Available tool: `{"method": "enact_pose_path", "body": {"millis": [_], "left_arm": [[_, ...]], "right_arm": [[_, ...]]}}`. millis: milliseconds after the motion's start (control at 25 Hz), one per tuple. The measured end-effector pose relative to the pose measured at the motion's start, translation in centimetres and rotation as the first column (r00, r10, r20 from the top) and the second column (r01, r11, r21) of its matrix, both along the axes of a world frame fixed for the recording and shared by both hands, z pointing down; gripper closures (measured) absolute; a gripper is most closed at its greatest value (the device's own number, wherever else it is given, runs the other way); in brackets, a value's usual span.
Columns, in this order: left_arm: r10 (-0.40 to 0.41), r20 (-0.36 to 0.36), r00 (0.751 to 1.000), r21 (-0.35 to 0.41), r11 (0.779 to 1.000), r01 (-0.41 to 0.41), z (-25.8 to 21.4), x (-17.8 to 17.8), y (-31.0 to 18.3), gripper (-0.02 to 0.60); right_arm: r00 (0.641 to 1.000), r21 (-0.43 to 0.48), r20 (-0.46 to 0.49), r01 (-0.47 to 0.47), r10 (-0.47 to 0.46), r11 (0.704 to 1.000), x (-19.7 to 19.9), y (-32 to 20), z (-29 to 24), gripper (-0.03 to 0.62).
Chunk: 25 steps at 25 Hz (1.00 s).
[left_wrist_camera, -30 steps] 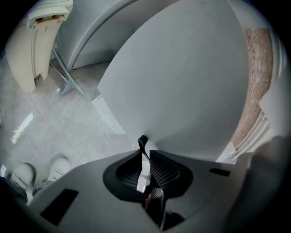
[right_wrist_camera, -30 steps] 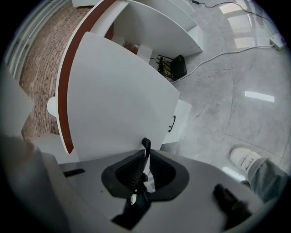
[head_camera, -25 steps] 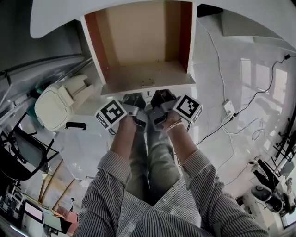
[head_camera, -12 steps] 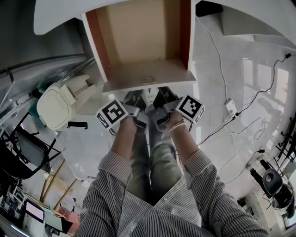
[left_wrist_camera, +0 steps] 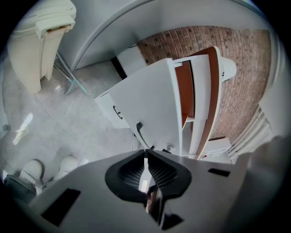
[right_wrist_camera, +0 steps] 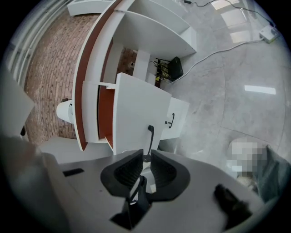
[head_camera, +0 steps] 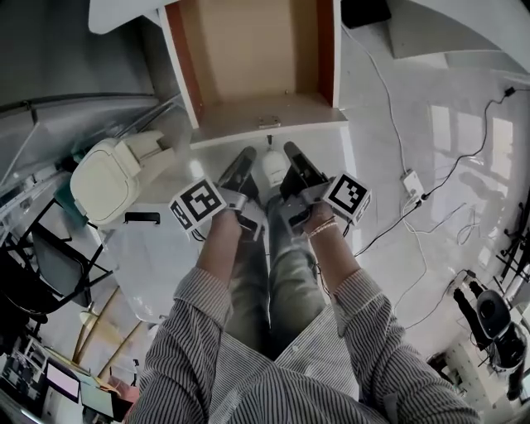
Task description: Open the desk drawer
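Hanging out under the desk (head_camera: 124, 10), the drawer (head_camera: 248, 74) bares its wooden floor to the head view alone, cream chair (head_camera: 103, 178) left, power strip (head_camera: 410, 184) right; gripper views catch its black handle (left_wrist_camera: 140, 134) beyond the left gripper (left_wrist_camera: 145, 152), just squeezed together, and right gripper (right_wrist_camera: 146, 157), just narrowed, slightly apart, both empty.
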<state>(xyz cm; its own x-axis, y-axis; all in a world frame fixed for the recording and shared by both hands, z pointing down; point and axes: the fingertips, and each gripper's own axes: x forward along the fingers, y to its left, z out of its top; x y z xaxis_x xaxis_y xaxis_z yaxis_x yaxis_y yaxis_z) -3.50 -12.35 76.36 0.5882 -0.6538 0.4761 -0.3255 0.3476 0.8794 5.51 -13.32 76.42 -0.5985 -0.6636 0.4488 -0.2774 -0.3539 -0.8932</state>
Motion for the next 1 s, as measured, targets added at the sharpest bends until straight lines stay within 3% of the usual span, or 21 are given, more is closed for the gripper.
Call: {"method": "enact_pose_path", "body": {"millis": [240, 560, 840, 1000], "left_arm": [[0.051, 0.013, 0.999, 0.101, 0.994, -0.052, -5.0, -0.9, 1.1, 0.557], [0.184, -0.033, 0.982, 0.233, 0.957, -0.172, -13.9, -1.0, 3.1, 0.558], [0.229, -0.01, 0.973, 0.38, 0.901, -0.208, -21.9, -0.9, 3.6, 0.558], [0.254, 0.022, 0.967, 0.462, 0.855, -0.235, -27.5, -1.3, 4.8, 0.558]], "right_arm": [[1.0, 0.126, 0.012, 0.013, -0.015, 0.992, -0.4, 1.4, -5.4, 0.571], [0.999, 0.245, -0.033, 0.032, -0.025, 0.969, -1.5, 3.1, -13.3, 0.576], [0.991, 0.35, -0.053, 0.132, -0.122, 0.927, -3.9, 4.5, -20.8, 0.577], [0.986, 0.39, -0.112, 0.161, -0.127, 0.907, -3.8, 5.8, -25.9, 0.577]]}}
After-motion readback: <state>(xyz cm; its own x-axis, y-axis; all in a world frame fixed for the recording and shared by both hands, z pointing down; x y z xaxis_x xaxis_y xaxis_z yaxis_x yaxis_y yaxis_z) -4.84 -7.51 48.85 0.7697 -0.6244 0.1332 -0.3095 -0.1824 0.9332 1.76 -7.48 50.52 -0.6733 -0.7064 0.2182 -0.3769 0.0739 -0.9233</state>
